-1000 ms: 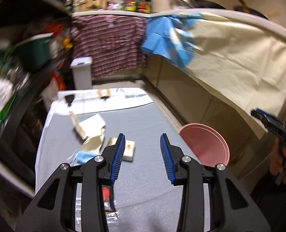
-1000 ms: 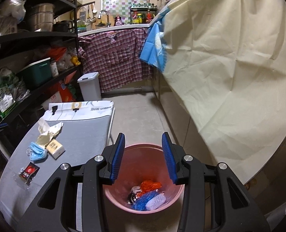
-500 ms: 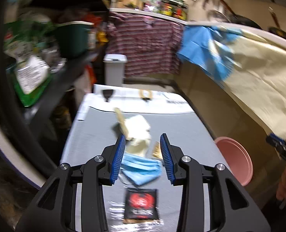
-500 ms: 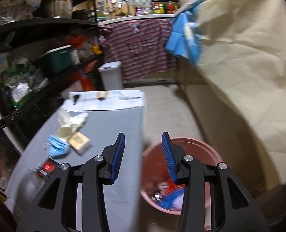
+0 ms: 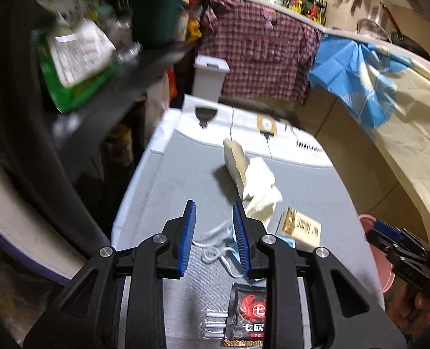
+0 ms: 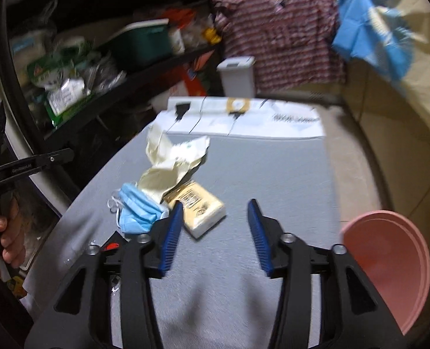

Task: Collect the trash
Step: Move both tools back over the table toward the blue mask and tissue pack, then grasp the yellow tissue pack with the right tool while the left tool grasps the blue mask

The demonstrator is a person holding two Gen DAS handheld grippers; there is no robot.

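Observation:
Trash lies on the grey table [image 5: 186,174]: crumpled cream paper [image 5: 252,174] [image 6: 171,160], a small tan box [image 5: 300,228] [image 6: 203,209], a blue face mask [image 6: 136,206] and a red-and-black sachet [image 5: 247,314] [image 6: 112,245]. My left gripper [image 5: 213,206] hovers over the mask's white ear loops [image 5: 215,250]; its jaws are closing and grip nothing. The mask's body is mostly hidden behind its right finger. My right gripper [image 6: 216,205] hangs just right of the box, jaws opening, with only bare table between them. The pink bin [image 6: 389,267] [image 5: 386,276] stands on the floor off the table's right edge.
Dark shelves [image 6: 113,87] packed with bags and a green box run along the table's left side. A white lidded bin [image 6: 238,75] and a hanging checked shirt [image 6: 287,46] stand beyond the far end. Cream and blue cloth [image 5: 389,110] drapes the counter on the right.
Both grippers swung left and down from the bin side toward the trash on the table. The left jaws narrowed; the right jaws widened. The bin slid out to the right edge.

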